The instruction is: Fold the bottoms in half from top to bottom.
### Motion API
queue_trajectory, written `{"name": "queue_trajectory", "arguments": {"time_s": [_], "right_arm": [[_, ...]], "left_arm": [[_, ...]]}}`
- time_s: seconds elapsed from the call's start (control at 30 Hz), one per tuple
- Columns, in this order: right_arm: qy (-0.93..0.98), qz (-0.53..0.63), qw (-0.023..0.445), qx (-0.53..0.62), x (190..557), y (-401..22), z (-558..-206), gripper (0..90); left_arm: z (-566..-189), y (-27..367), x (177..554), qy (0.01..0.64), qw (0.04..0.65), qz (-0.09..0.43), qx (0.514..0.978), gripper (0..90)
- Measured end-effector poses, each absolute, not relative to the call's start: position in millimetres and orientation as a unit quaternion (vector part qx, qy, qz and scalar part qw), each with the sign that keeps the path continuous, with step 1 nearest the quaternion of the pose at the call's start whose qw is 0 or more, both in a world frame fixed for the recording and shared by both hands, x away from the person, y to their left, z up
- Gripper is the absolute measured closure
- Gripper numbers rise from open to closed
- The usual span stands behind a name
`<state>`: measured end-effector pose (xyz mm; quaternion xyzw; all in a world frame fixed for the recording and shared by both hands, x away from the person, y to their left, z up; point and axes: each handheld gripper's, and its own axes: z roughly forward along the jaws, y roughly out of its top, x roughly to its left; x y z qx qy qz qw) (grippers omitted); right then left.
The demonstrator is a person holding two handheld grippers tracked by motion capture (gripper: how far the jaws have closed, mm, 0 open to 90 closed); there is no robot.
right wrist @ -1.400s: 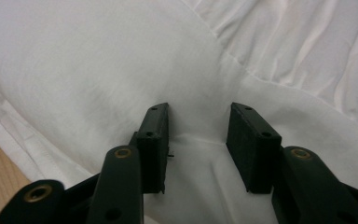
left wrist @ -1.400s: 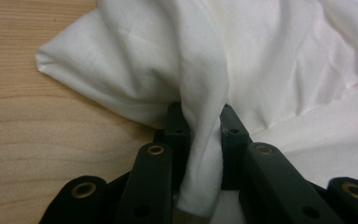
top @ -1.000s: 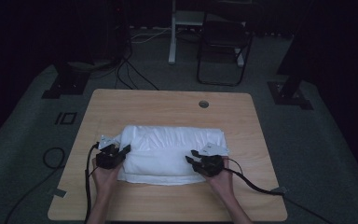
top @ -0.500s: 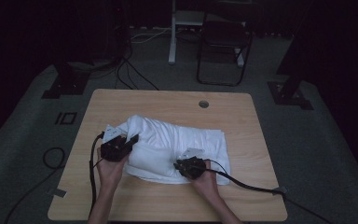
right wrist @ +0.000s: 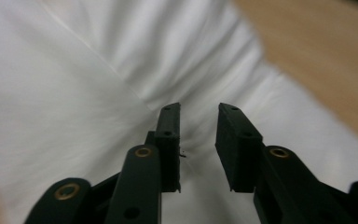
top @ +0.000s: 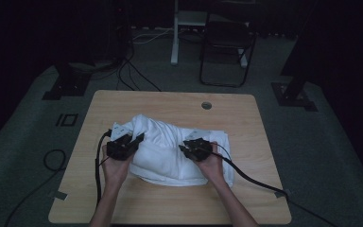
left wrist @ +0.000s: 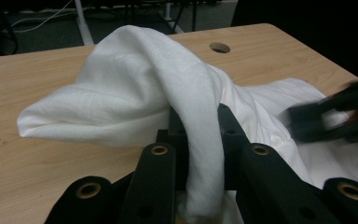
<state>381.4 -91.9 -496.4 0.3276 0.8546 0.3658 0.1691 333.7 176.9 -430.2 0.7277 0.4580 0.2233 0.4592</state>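
- Left claw (left wrist: 198,154) pinches a fold of the white towel (left wrist: 135,88), lifting it off the wooden surface (left wrist: 37,154).
- Right claw (right wrist: 198,144) (just been widening) hangs spread over the towel, nothing between.

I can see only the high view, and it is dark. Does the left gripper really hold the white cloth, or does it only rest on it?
Observer: It holds it. In the left gripper view, a fold of the white cloth runs down between the jaws of the left gripper.
Operator: And the right gripper?
Observer: The right gripper has a gap between its jaws. They have just been opening a little, with nothing between them.
Operator: What is under it?
Observer: The cloth, with bare table beyond its edge.
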Motion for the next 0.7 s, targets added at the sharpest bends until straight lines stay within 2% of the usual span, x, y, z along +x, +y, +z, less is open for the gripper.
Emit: {"name": "queue_trajectory", "arguments": {"time_s": [0.13, 0.23, 0.27, 0.3, 0.33, 0.5, 0.57, 0.7], "right_arm": [[0.860, 0.344, 0.155, 0.343, 398.4, -77.0, -523.4, 76.8], [0.864, 0.338, 0.145, 0.345, 402.4, -74.8, -521.5, 76.0], [0.866, 0.335, 0.143, 0.342, 403.3, -76.0, -519.5, 73.1], [0.869, 0.332, 0.147, 0.337, 401.6, -82.2, -512.5, 62.9], [0.866, 0.336, 0.153, 0.337, 398.6, -86.4, -507.2, 60.8], [0.844, 0.378, 0.147, 0.351, 380.8, -103.3, -498.8, 64.1], [0.861, 0.346, 0.142, 0.346, 375.9, -94.9, -520.0, 67.3], [0.853, 0.363, 0.131, 0.352, 375.6, -92.6, -522.4, 64.3]], "left_arm": [[-430.3, 170.4, 336.6, 0.451, 0.453, 0.225, 0.735, 81.1], [-429.9, 165.5, 341.6, 0.449, 0.456, 0.221, 0.736, 81.1], [-429.2, 164.9, 342.3, 0.448, 0.457, 0.220, 0.736, 81.1], [-427.9, 163.7, 342.7, 0.446, 0.457, 0.221, 0.737, 81.1], [-426.9, 162.6, 342.5, 0.444, 0.457, 0.223, 0.738, 81.1], [-424.1, 157.9, 342.2, 0.437, 0.454, 0.226, 0.743, 81.1], [-421.3, 151.5, 342.1, 0.427, 0.460, 0.223, 0.746, 81.1], [-419.2, 142.5, 342.7, 0.416, 0.450, 0.235, 0.755, 81.0]]}}
